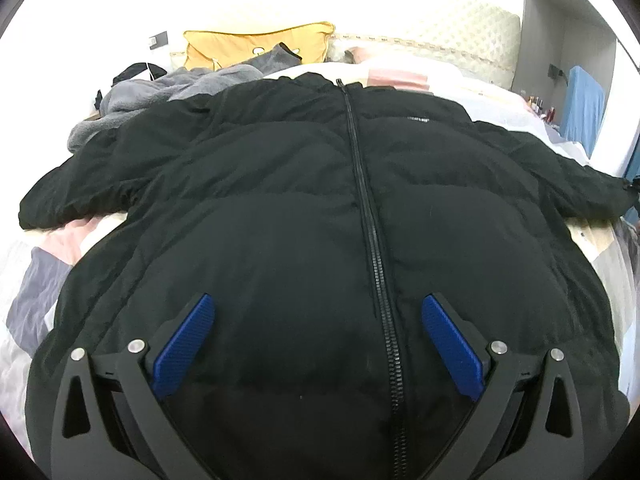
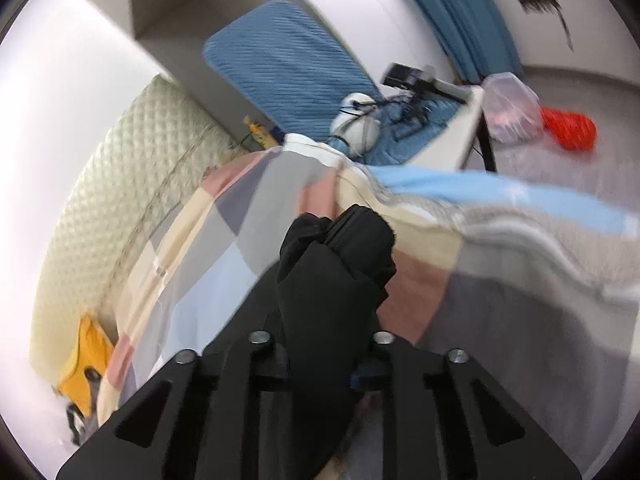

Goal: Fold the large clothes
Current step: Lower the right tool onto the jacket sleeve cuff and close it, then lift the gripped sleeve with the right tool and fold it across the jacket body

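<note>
a: black puffer jacket [image 1: 320,208] spread flat and zipped on the patchwork quilt [image 1: 36,276], sleeves out to both sides, collar toward the yellow cushion [image 1: 256,44]. grey fleece [image 1: 160,92] heaped beside the far sleeve.

b: left gripper [image 1: 318,344]?

a: spread wide, blue pads [image 1: 184,346] either side of the zip near the hem, nothing pinched.

b: and the right gripper [image 2: 320,356]?

a: pressed together on a bunch of black sleeve fabric [image 2: 336,264], cuff poking out past the tips. blue chair [image 2: 280,64] beyond the bed edge.
</note>
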`<state>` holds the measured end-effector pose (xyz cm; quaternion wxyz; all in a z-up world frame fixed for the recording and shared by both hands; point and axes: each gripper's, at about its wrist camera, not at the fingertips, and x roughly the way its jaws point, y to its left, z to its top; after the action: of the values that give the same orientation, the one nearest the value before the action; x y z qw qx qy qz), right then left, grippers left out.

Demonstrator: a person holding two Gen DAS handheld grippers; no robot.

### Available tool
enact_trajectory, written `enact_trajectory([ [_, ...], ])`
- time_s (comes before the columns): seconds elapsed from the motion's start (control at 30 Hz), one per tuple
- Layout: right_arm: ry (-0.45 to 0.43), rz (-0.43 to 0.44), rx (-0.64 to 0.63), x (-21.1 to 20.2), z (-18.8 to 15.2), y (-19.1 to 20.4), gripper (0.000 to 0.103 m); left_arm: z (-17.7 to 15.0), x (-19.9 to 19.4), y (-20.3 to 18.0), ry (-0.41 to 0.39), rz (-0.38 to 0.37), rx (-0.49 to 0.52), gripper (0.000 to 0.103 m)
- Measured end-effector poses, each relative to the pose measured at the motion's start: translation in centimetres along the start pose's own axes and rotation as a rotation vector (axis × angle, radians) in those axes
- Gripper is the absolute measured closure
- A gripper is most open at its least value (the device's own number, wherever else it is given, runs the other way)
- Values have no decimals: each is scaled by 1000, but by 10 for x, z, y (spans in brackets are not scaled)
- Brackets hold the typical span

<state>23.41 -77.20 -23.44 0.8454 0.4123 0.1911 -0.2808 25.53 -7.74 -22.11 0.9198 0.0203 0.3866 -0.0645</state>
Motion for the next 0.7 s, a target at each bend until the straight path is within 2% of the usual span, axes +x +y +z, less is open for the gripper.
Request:
enact_trajectory([
  [0.1,-31,-8,-23,-16,16,4,94,3,-3,3,-8,-10,-10,0],
  [0.23,-76,-73,-91,-34,33,13,96,8,-6,7,-21,-22,-14,0],
  [0.33,-114,-112,-84,-49,41,17,96,13,-10,9,-32,-27,-14,0],
  [0.53,-157,-78,-128,-85,55,64,95,15,-24,19,-44,-22,-10,0],
  [0.7,-209,-2,-235,-142,60,135,95,21,-46,31,-89,-21,-27,0],
])
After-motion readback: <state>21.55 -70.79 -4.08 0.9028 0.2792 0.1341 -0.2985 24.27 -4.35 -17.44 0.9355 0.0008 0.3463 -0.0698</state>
